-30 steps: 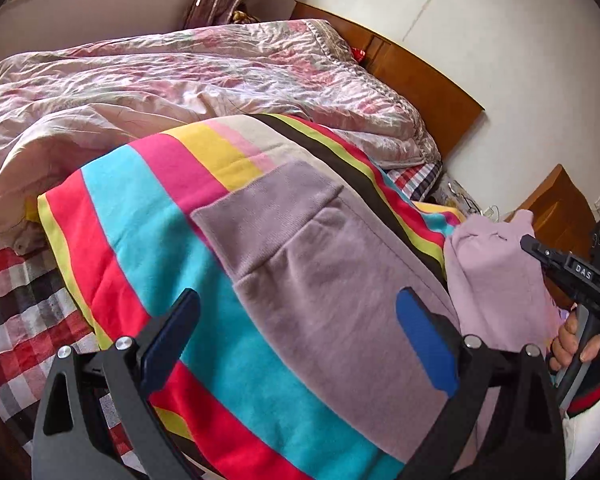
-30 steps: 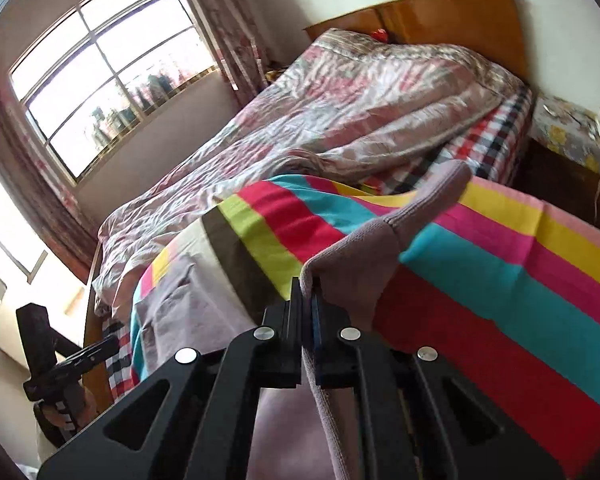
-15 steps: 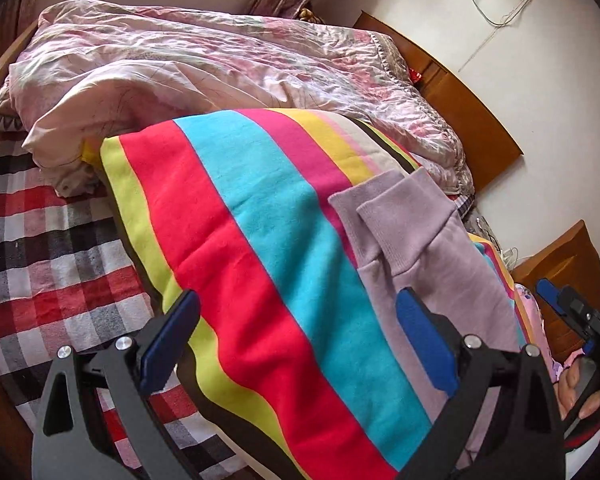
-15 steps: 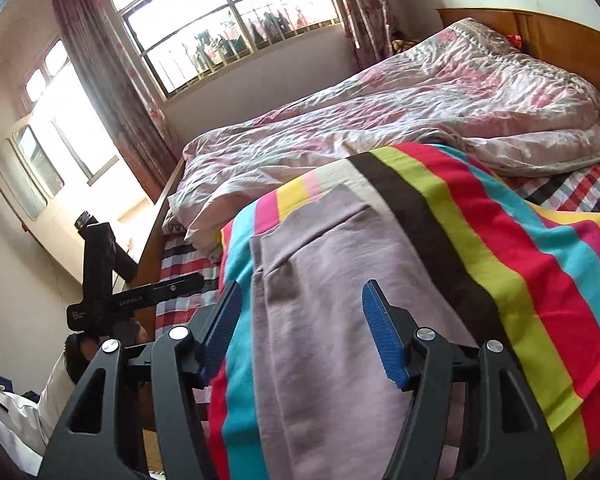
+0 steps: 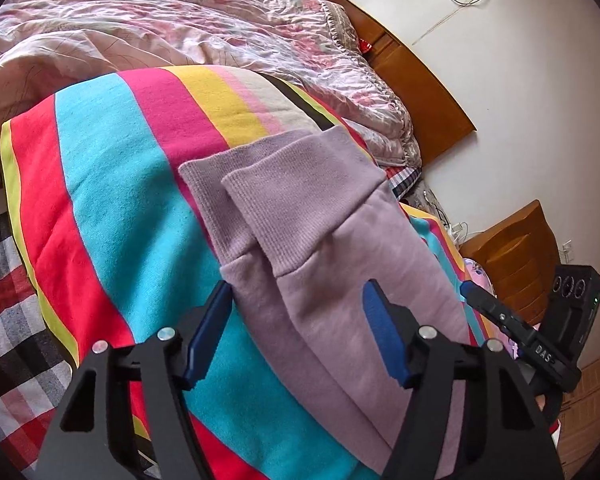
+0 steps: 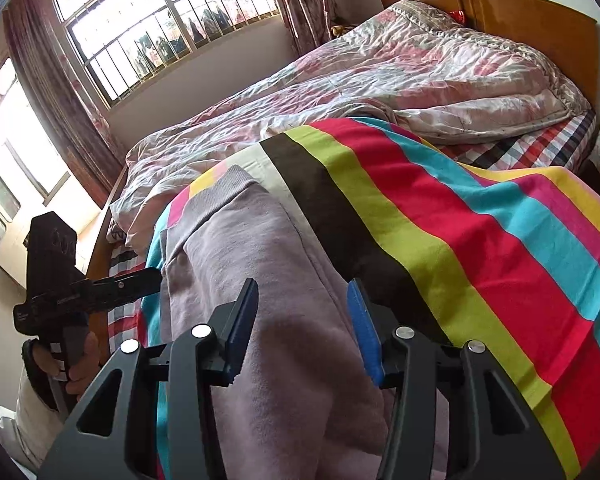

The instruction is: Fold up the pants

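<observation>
Left wrist view: you are holding the left gripper (image 5: 296, 336) low over the lilac pants (image 5: 340, 280), its blue pads parted, having just been closing in, with a band of the cloth lying between them but neither pad pressing on it, so nothing is gripped. The pants are lying doubled on the striped blanket (image 5: 112, 184) that is covering the near part of the bed, and their long axis is running straight away from you, from the folded bulk under the jaws up to the two ribbed cuffs (image 5: 284, 196), stacked slightly askew, at the far end. To the right, the tip of your other tool is reaching toward the same garment's right edge.

In the right wrist view, the right gripper (image 6: 304, 320) is hovering over the same pants (image 6: 260, 280), jaws likewise apart and just now narrowing, fabric between them but unclamped. From here the garment is stretching away and slightly leftward to its ribbed end (image 6: 224, 184), with your left hand (image 6: 80, 364) and its tool sitting at the left edge.

Both grippers are sitting at the near end, side by side; the left one is looking the more squarely aligned with the cuffs. Beyond the blanket, the crumpled pink quilt (image 6: 380, 80) is filling the rest of the bed, up to the wooden headboard (image 6: 540, 28).
</observation>
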A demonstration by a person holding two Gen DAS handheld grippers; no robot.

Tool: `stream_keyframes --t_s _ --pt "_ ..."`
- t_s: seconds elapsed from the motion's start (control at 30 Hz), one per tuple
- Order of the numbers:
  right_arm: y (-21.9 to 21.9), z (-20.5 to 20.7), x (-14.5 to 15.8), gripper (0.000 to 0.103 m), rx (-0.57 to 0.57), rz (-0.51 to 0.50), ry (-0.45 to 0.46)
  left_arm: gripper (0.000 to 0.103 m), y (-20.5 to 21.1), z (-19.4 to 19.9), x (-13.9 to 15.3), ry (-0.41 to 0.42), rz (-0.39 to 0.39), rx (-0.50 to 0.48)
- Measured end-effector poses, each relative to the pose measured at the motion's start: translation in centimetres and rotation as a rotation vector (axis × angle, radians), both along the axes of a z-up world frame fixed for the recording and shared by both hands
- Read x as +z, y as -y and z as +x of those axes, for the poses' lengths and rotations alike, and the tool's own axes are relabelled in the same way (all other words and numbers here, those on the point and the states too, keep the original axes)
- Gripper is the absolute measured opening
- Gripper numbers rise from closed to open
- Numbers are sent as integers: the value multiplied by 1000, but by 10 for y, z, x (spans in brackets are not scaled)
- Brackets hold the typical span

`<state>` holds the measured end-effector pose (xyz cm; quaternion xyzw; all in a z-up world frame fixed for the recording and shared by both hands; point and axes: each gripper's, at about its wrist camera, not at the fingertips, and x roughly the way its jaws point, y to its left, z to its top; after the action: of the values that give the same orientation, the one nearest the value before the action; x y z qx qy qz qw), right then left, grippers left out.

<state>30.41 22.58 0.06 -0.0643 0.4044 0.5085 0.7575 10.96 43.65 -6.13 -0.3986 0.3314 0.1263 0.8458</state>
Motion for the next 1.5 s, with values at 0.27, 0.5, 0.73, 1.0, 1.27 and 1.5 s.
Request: stream_keyframes --t_s 0.27,0.5,0.73,1.0,1.27,1.5 --pt "67 -92 23 46 44 -60 167 59 9 4 14 -60 123 1" --pt "98 -156 0 38 37 -116 220 57 7 10 21 -22 133 -29" --pt "112 -177 -10 36 10 -129 211 41 -4 24 -1 -47 61 1" --pt "116 -191 -24 36 12 -217 270 22 -10 28 -6 -31 45 -19" --pt "110 -214 -29 31 102 -232 342 12 -3 25 20 19 95 -30" --pt "104 -212 -46 4 64 -365 460 11 4 26 53 97 83 -70"
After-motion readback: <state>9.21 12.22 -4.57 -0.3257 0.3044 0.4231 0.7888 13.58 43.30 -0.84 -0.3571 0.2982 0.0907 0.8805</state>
